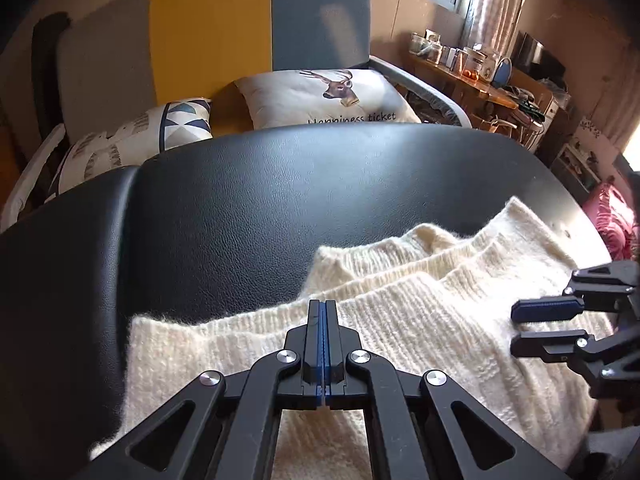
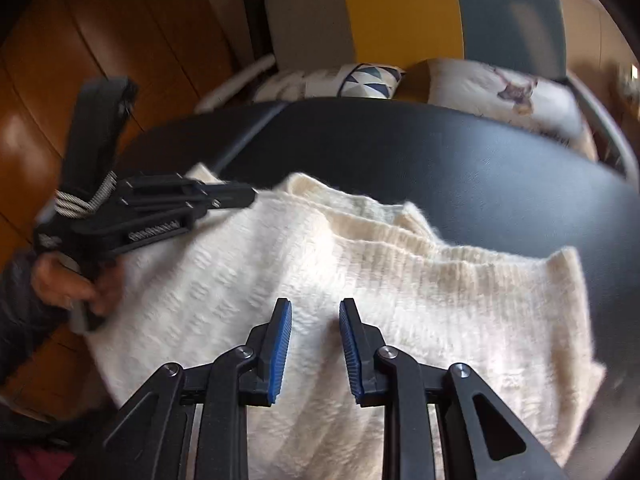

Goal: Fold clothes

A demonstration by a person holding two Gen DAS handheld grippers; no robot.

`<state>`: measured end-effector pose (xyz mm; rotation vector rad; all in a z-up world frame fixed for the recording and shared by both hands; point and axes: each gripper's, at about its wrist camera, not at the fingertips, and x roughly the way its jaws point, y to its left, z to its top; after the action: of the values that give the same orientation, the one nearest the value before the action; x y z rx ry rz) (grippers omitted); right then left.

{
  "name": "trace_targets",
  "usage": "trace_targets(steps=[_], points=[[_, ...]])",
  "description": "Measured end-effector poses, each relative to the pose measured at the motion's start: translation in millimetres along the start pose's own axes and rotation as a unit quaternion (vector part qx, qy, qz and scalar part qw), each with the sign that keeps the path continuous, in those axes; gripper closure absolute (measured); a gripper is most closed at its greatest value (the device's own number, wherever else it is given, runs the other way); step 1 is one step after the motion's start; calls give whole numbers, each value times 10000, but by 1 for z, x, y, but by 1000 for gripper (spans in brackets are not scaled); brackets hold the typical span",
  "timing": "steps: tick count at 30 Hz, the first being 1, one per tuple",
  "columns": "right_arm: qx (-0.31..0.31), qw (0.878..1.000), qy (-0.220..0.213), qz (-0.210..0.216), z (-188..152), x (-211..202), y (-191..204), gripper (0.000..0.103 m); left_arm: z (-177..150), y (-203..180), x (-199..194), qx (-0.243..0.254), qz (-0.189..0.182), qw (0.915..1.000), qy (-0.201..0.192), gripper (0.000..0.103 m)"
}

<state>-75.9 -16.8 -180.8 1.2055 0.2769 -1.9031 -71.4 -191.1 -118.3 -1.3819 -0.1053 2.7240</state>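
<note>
A white sweater (image 1: 400, 320) lies folded on the black table (image 1: 240, 200), near its front edge. The left hand-held gripper (image 1: 323, 308) is closed tight above the sweater, with nothing between its fingers. The right hand-held gripper (image 2: 315, 316) is open a little over the sweater's middle, holding nothing.

My left gripper (image 1: 323, 304): matte black linkage arms, triangular cut-outs, round silver pivot screws, blue ribbed pads lining the fingers (image 1: 314, 320). My right gripper (image 2: 315, 308): same black frame, silver screws, blue ridged pads (image 2: 280, 344) on the inner faces. From the right wrist view I note pale striped cord (image 2: 80, 200) wound about the left unit's black body, a coil spring on its side, and a dark sleeve (image 2: 20, 312) at the hand (image 2: 72, 288)
</note>
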Motion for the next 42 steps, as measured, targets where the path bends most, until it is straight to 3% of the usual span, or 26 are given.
trace_targets(steps=[4,8,12,15,17,18,20,22,25,28,30,32,35,42], points=[[-30,9981,259,-551,12,24,-3,76,-1,-3,17,18,118,9999,102,103],[89,9929,76,-1185,12,34,-9,79,-4,5,20,-222,99,9997,80,103],[341,9930,21,-1127,14,32,-20,81,-7,17,-3,-526,130,9983,-193,103],[500,9929,-170,-1065,17,16,-27,81,-15,27,-36,-701,-89,9965,-457,103],[680,9933,37,-939,17,20,-35,78,-25,25,-52,-641,-233,9962,-540,101],[708,9928,197,-943,15,28,-38,78,-31,23,-51,-557,-137,9973,-464,101],[792,9937,44,-792,9,27,-43,77,-45,23,-33,-507,149,9986,-77,101],[1374,9899,-121,-318,3,7,-59,78,-56,33,-15,-788,117,9965,240,100],[1669,9807,-687,749,-21,-53,-88,77,-49,37,-29,-1146,-57,9934,74,100],[1887,9686,-856,1376,-67,-109,-128,71,-36,12,-53,-854,-196,9958,-281,100],[2152,9560,-689,1868,-102,-129,-156,67,-29,-17,-57,-548,-471,9967,-365,97],[2332,9485,-444,2096,-132,-135,-177,66,-21,-52,-51,-223,-784,9961,-341,95],[2635,9268,-264,2662,-169,-130,-189,64,-9,-109,-31,361,-1130,9928,-171,95],[2443,8951,-4,3729,-184,-95,-184,64,11,-201,13,1334,-1531,9789,231,96]])
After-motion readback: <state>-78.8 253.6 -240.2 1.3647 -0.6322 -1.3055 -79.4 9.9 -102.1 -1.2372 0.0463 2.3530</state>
